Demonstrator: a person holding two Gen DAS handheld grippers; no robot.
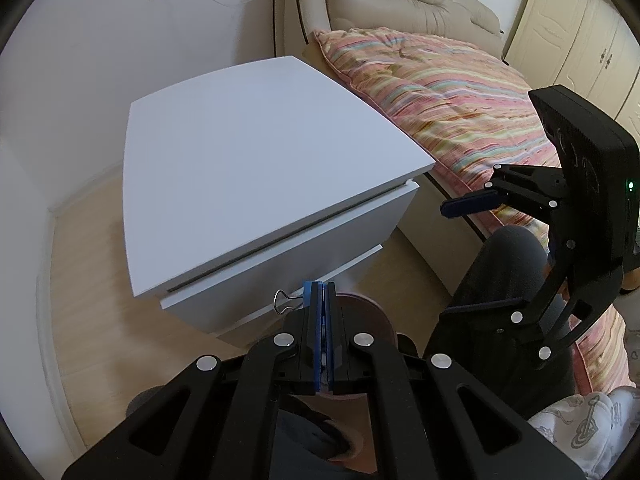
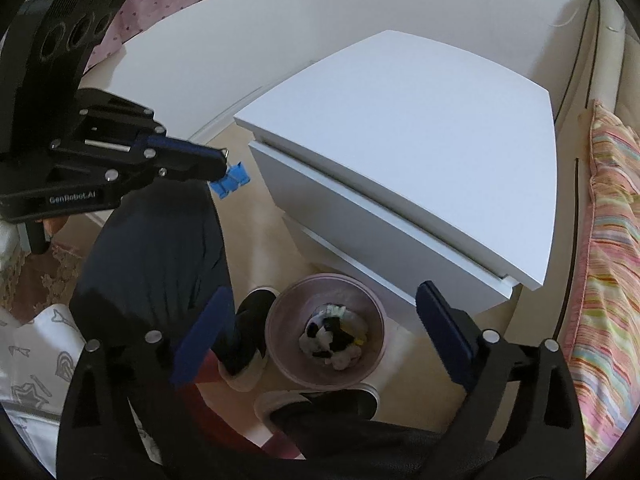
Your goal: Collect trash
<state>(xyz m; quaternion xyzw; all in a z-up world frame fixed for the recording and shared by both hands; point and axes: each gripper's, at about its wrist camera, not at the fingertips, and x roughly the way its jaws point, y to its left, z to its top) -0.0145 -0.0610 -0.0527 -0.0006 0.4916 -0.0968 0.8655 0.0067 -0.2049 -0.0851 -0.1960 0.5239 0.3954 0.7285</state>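
Jaws of the right gripper (image 2: pixel 320 336) gape above the trash-filled bin (image 2: pixel 280 344); left gripper (image 1: pixel 323 292) clenches a binder clip (image 1: pixel 298 300).

My round pale pink plastic bin (image 2: pixel 276 332) stands upright on the floor at lower centre of the right wrist view, just before the white cabinet. Crumpled white and black rubbish (image 2: pixel 334 336) lies heaped at its bottom. A blue binder clip (image 2: pixel 231 180) with a wire handle sits mid-left, pinched at the tip.
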